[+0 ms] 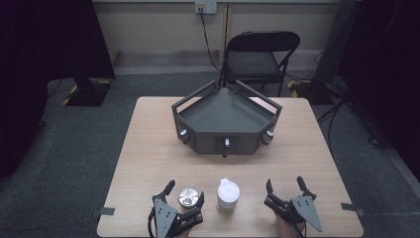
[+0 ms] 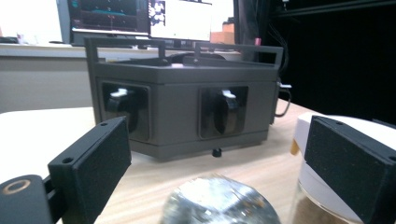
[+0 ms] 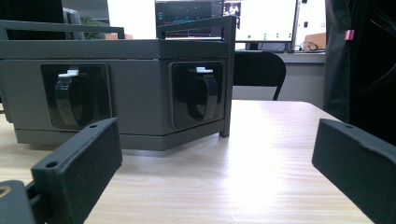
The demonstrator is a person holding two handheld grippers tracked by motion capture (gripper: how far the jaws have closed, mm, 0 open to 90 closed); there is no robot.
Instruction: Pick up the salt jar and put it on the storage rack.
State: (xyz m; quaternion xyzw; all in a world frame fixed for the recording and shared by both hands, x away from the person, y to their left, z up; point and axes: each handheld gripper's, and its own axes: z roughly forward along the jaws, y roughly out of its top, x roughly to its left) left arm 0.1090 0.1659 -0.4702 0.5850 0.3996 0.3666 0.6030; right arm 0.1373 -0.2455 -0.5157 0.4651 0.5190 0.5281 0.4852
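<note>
Two claws at the table's near edge. My left claw (image 1: 184,190) brackets the foil-topped jar (image 1: 188,197), jaws spread, pads not pressing it. Just right stands the white-lidded jar (image 1: 228,193), upright. Further right my right claw (image 1: 286,184) gapes over bare wood. Beyond sits the grey knobbed box (image 1: 225,120).
</note>
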